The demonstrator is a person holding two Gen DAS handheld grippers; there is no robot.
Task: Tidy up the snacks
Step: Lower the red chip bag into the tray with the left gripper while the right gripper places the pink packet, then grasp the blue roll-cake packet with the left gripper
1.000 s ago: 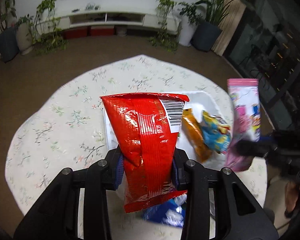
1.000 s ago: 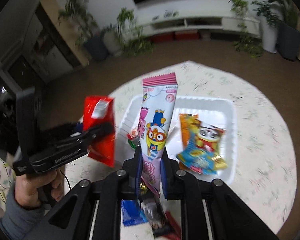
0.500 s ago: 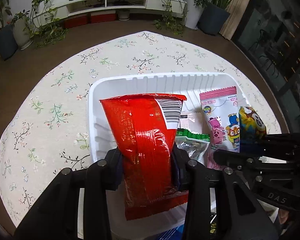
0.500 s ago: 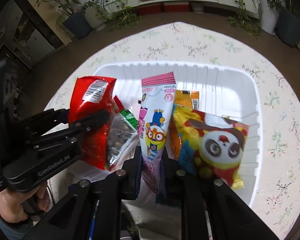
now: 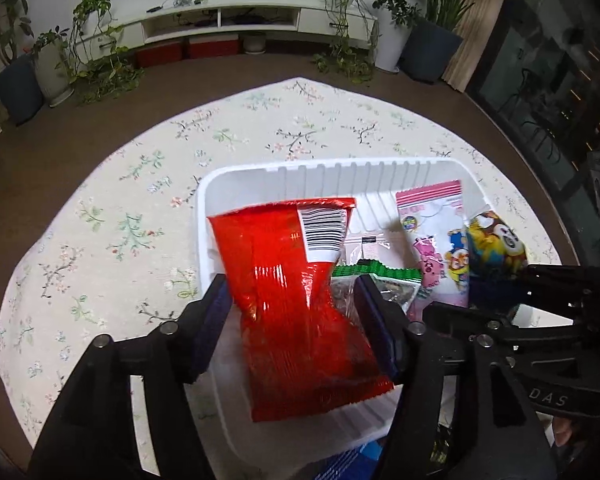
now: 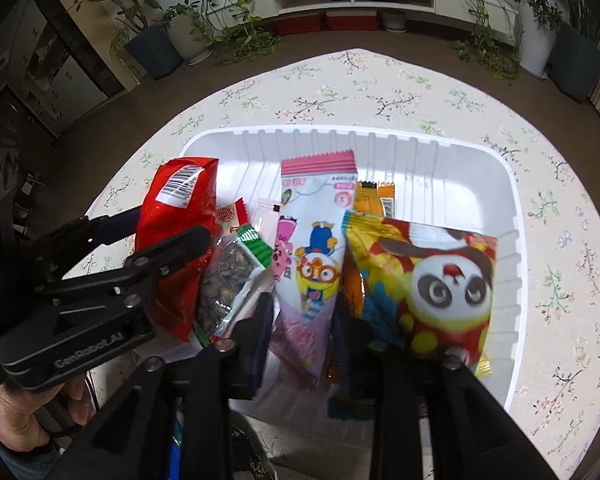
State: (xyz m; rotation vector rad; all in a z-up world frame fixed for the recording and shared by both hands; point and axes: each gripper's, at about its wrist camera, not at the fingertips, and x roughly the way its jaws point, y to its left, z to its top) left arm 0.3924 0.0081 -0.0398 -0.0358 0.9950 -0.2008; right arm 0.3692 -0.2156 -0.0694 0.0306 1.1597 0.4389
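1. A white tray (image 6: 500, 184) is seen on a round table (image 6: 560, 240) covered by a flowered cloth; several snack packets are held in it.
2. The left claw (image 5: 292, 300) is pointed down over the left end of the tray; its jaws have just been opening; a red packet (image 5: 284, 288) is seen between them, with a gap on the right side and the left pad close beside the foil, so no grip is shown.
3. The red packet is tilted, its lower end resting on the tray's near rim; its barcode is turned upward.
4. The right claw (image 6: 300, 320) is lowered over the middle of the tray; its jaws have just been opening; a pink cartoon packet (image 6: 312, 248) is seen between them, its pads apart from the wrapper.
5. A panda packet (image 6: 428, 284) is laid just right of the pink one; an orange packet (image 6: 376, 196) is partly covered behind both.
6. A clear seed packet (image 6: 228, 280) with a green top is lodged between the red and pink packets.
7. A hand (image 6: 24, 412) is seen on the left claw's handle.
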